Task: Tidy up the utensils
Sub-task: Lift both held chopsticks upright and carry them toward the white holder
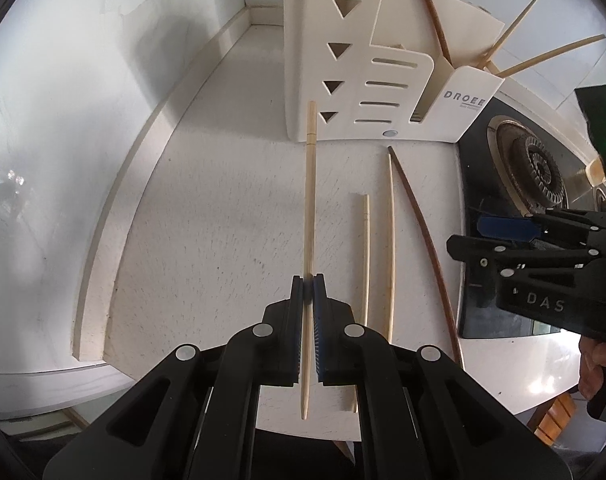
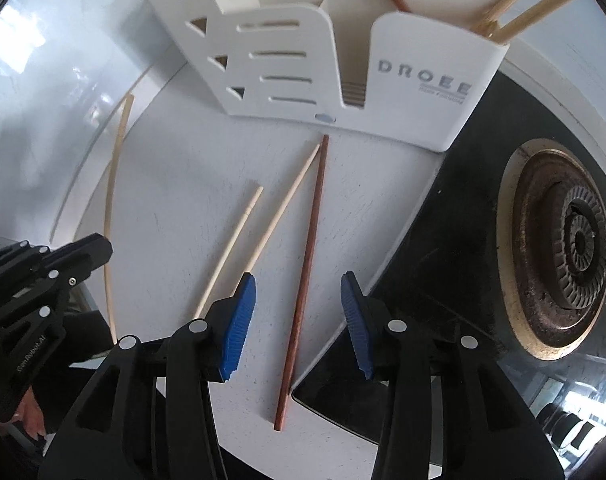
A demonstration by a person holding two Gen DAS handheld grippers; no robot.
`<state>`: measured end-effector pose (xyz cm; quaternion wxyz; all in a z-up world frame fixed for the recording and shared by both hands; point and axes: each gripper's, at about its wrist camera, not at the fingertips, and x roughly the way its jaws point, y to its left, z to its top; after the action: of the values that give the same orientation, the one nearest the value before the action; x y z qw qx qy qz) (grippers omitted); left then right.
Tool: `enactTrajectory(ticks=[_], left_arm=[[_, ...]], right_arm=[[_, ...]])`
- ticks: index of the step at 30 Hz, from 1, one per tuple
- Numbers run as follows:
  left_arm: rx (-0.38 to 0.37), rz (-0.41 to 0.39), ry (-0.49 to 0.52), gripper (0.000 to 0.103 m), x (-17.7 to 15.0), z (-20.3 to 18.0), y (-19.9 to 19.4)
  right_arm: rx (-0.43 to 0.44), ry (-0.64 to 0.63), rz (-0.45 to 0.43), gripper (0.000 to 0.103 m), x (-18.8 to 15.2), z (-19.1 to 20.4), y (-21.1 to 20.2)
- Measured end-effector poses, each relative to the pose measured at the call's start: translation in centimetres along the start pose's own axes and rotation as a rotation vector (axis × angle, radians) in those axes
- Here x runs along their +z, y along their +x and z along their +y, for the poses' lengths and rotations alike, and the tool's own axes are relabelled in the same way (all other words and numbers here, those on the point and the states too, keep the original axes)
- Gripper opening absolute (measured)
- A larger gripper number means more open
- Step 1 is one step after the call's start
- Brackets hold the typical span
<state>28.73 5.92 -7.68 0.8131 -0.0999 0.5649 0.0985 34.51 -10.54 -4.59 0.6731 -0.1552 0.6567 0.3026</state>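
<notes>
Lettering "DROEE" marks front of white plastic utensil holder (image 2: 419, 92) with triangle and slot cut-outs, standing on white speckled countertop (image 1: 207, 240) beside black gas hob (image 2: 443, 240). Left gripper (image 1: 307, 284), jaws pressed together, pinches pale bamboo chopstick (image 1: 310, 200) pointing toward holder. Right gripper (image 2: 299, 304), "DAS" moulded on its body, stands spread over dark reddish-brown wooden chopstick (image 2: 309, 248) lying on counter, blue pads clear of it. Two more pale chopsticks (image 2: 239, 240) lie just left.
</notes>
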Motion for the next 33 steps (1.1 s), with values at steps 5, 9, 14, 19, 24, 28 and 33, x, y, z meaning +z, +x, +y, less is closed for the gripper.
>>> enactTrajectory(ticks=[5, 9, 14, 19, 24, 28, 33], left_arm=[[-0.010, 0.002, -0.001, 0.004, -0.1, 0.5, 0.2], [-0.022, 0.008, 0.004, 0.004, 0.0, 0.7, 0.4], [-0.029, 0.010, 0.005, 0.004, 0.1, 0.9, 0.6], [-0.036, 0.009, 0.004, 0.004, 0.3, 1.0, 0.5], [-0.038, 0.006, 0.001, 0.004, 0.2, 1.1, 0.4], [-0.037, -0.002, -0.005, 0.004, 0.4, 1.2, 0.4], [-0.041, -0.016, -0.011, 0.004, 0.9, 1.2, 0.2]], right_arm=[[-0.021, 0.010, 0.040, 0.044, 0.4, 0.5, 1.6], [-0.035, 0.020, 0.079, 0.044, 0.7, 0.6, 2.9], [-0.043, 0.028, 0.127, 0.044, 1.3, 1.3, 5.0], [-0.042, 0.030, 0.178, 0.032, 1.7, 1.8, 6.5], [-0.089, 0.008, 0.216, 0.016, 2.6, 2.4, 7.0], [-0.106, -0.003, 0.261, 0.009, 3.5, 2.6, 7.5], [-0.112, -0.007, 0.294, 0.008, 3.9, 3.1, 7.8]])
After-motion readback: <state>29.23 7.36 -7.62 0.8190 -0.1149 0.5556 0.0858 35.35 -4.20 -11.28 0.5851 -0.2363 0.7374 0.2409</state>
